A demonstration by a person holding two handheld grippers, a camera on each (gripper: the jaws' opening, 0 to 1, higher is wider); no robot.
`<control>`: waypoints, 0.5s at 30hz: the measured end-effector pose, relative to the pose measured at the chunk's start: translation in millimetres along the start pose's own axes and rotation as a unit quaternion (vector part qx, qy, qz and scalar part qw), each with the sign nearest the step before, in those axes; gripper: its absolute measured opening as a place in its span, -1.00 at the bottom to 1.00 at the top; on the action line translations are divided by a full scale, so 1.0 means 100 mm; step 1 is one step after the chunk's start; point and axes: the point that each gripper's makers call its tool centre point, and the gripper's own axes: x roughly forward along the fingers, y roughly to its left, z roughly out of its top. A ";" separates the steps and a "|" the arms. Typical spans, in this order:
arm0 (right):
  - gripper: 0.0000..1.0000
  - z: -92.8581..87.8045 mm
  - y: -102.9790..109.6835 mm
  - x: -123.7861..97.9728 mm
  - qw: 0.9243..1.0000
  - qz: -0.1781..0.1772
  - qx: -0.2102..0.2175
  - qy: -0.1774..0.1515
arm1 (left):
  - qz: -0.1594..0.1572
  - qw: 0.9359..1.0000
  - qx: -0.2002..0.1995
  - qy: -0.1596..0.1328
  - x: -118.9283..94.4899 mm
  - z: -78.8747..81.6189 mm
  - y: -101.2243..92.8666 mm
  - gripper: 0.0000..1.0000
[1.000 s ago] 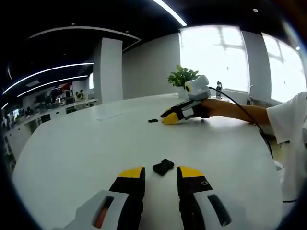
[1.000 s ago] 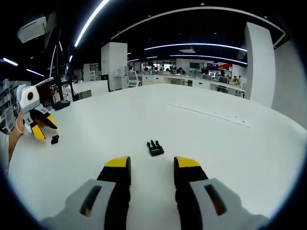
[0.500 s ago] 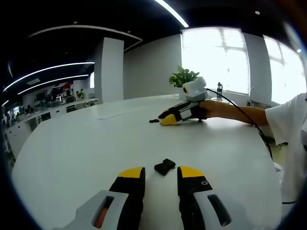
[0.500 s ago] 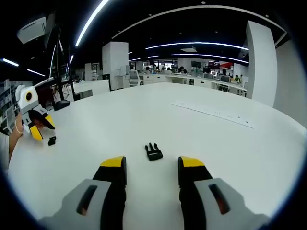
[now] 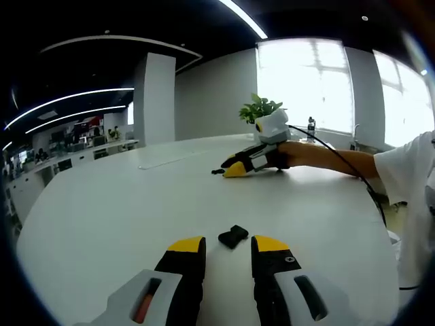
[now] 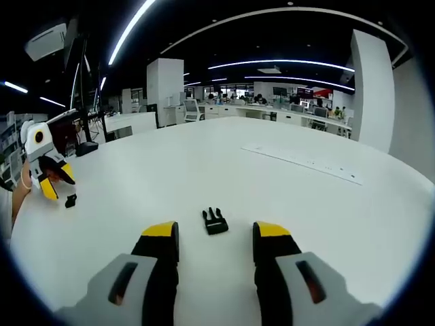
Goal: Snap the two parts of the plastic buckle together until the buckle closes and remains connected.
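Two black buckle parts lie apart on the white table (image 5: 102, 217). In the left gripper view the blocky socket part (image 5: 233, 236) rests just ahead of my left gripper (image 5: 228, 246), level with the gap between its open yellow-tipped jaws. Farther off, the right gripper (image 5: 231, 168) points at the other part (image 5: 217, 171). In the right gripper view that pronged part (image 6: 215, 221) sits just beyond my right gripper (image 6: 216, 234), whose jaws stand open around nothing. At the far left the left gripper (image 6: 58, 182) hovers by the socket part (image 6: 70, 200).
A person's arm (image 5: 333, 157) and white sleeve (image 5: 411, 176) reach in from the right, with a cable trailing. A potted plant (image 5: 258, 109) stands at the table's far edge. A pale strip (image 6: 306, 163) lies on the table at the right. Office desks fill the background.
My right gripper has moved closer to the pronged part, which now sits nearer its jaws. The left gripper has barely moved. Both stay open.
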 end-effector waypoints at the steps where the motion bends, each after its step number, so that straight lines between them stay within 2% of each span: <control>1: -0.12 0.00 0.00 0.00 1.000 0.001 -0.002 0.001 | 0.000 1.000 0.000 0.000 0.00 0.00 0.00 -0.47; 15: -0.21 0.03 0.02 0.04 1.000 0.015 -0.010 0.003 | -0.001 1.000 -0.002 -0.002 -0.01 0.01 0.00 -0.47</control>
